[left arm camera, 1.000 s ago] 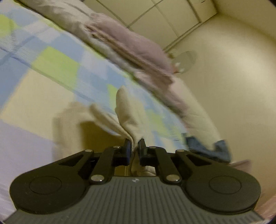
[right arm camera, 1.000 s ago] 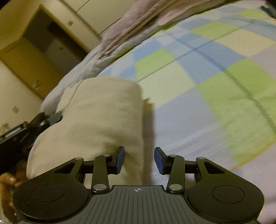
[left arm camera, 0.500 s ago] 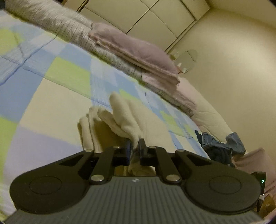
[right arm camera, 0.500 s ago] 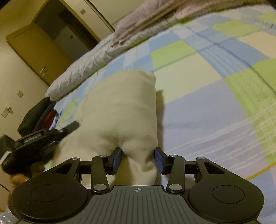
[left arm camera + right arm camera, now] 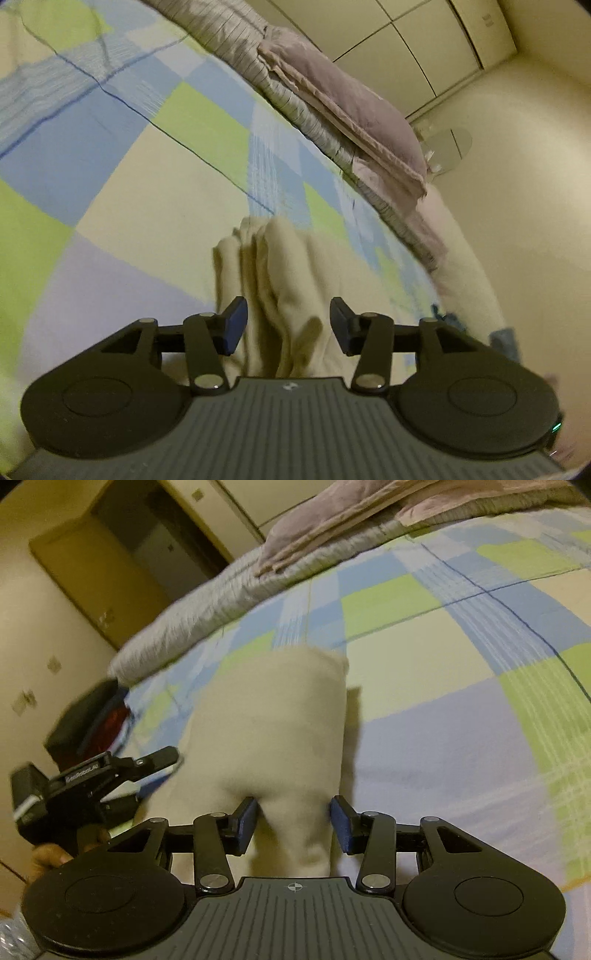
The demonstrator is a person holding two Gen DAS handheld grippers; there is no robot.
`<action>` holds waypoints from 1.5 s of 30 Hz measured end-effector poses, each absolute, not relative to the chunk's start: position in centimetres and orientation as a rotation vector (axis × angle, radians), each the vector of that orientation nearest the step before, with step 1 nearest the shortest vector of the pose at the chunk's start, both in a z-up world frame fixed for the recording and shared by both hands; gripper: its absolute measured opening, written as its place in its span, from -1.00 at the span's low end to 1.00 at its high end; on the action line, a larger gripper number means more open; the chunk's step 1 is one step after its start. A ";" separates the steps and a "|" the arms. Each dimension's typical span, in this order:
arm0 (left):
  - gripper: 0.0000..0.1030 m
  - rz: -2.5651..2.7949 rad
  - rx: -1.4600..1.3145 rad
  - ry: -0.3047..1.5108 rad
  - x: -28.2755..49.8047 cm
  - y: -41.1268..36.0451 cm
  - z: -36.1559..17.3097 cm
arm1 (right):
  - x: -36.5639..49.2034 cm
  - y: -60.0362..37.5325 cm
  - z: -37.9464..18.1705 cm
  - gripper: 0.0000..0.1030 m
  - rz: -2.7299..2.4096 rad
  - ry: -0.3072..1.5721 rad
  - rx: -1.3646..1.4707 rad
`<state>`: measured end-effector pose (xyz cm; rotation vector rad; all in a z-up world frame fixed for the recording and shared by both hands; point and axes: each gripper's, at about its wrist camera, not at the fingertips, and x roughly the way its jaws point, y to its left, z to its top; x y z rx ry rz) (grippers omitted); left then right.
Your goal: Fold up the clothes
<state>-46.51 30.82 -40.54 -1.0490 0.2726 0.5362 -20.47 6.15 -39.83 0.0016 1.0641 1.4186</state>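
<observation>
A folded cream garment (image 5: 291, 266) lies on the checked bedspread (image 5: 122, 206). My left gripper (image 5: 288, 325) hovers low over its layered near end. Its jaws are opening, and the cloth sits between the pads without being pressed. In the right wrist view the same cream garment (image 5: 273, 723) runs away from me as a thick roll. My right gripper (image 5: 293, 823) is open and straddles the roll's near end, which fills the gap between the pads. One of the left gripper's black fingers (image 5: 159, 757) reaches the garment's left side there, with a hand (image 5: 48, 856) below it.
Folded pink bedding (image 5: 347, 110) on a grey striped quilt (image 5: 236, 48) lines the bed's far edge. A blue garment (image 5: 502, 339) lies at the right. A dark bag (image 5: 85, 723) sits at the bed's left end, near a brown door (image 5: 92, 576).
The left gripper was shut on the raised cream cloth; its jaws have now spread and the cloth lies lower. The right gripper came forward, so the roll's end is between its fingers.
</observation>
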 end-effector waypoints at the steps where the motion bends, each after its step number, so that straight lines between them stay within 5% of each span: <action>1: -0.15 0.535 -1.070 0.279 -46.0 31.4 -40.8 | -19.9 6.3 -39.8 -0.16 1.422 1.076 0.024; 3: -0.31 0.523 -1.106 0.292 -45.1 32.3 -41.3 | -19.6 6.5 -39.5 -0.16 1.439 1.088 0.031; 4: -0.47 0.514 -1.089 0.284 -44.8 32.2 -41.2 | -19.7 6.4 -39.5 -0.16 1.451 1.076 0.014; 5: -0.89 0.504 -1.071 0.276 -44.6 32.1 -41.1 | -19.8 6.3 -39.3 -0.16 1.458 1.066 0.003; 6: -0.91 0.494 -1.052 0.267 -44.3 32.0 -41.0 | -19.9 6.3 -39.2 -0.16 1.464 1.056 -0.007; 18: -0.69 0.714 -0.749 0.384 -44.5 28.5 -40.1 | -22.0 5.8 -40.6 -0.14 1.427 1.036 -0.007; 27: -0.75 0.619 -0.605 0.417 -46.7 18.5 -36.5 | -24.2 1.8 -39.4 -0.14 1.441 0.893 -0.076; 32: -0.95 0.731 -0.712 0.481 -46.3 18.4 -40.0 | -25.4 2.7 -40.8 -0.14 1.392 0.925 -0.127; 36: -0.68 0.765 -0.800 0.353 -49.1 15.4 -37.3 | -24.2 0.2 -39.5 -0.14 1.404 0.981 -0.006; 45: -0.65 0.687 -1.166 0.257 -51.3 12.7 -40.6 | -21.1 -1.2 -43.8 -0.14 1.357 1.331 0.398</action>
